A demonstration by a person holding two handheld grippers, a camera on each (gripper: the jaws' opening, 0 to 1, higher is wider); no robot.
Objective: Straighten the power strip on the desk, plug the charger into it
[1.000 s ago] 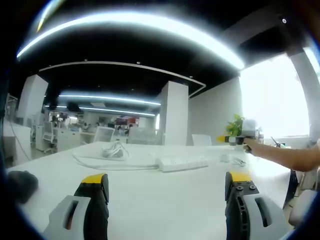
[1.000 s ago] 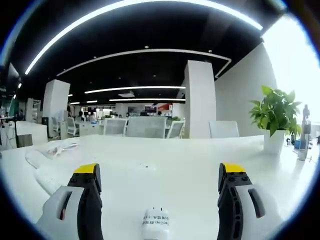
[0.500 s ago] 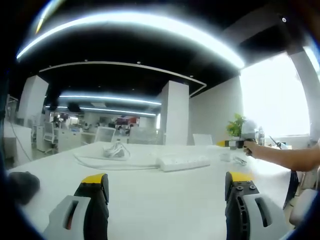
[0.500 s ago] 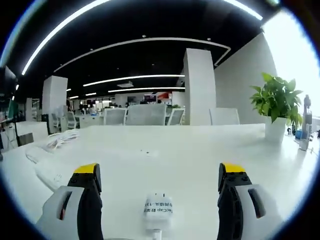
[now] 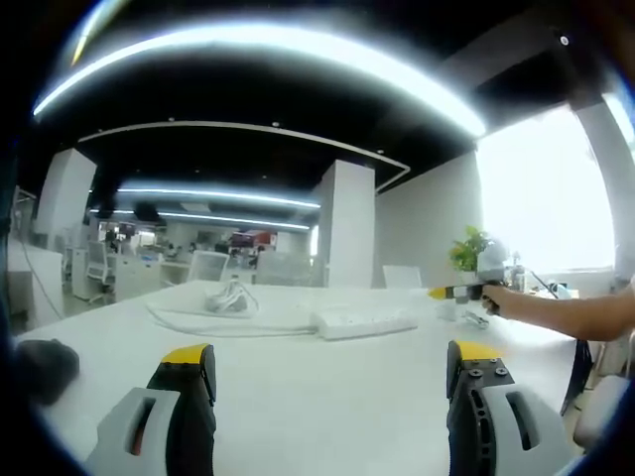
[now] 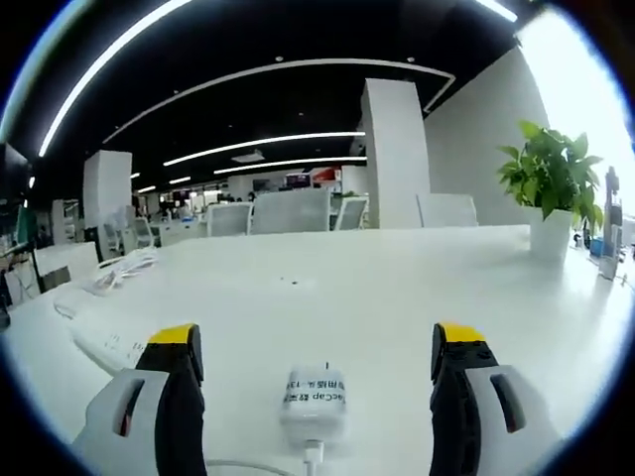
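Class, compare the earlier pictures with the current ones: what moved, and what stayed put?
The right gripper has tipped down toward the desk, so the charger now shows more fully between its open fingers. Nothing was grasped or released. The left gripper stayed open and still; the power strip and coiled cable lie unchanged.

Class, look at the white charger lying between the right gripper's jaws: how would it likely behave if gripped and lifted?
The charger looks like a small, blocky, rigid plastic body, so it probably stays stiff and light. Its smooth white shell may slip between the jaws. The thin cable trailing from it looks floppy and would likely drag along.
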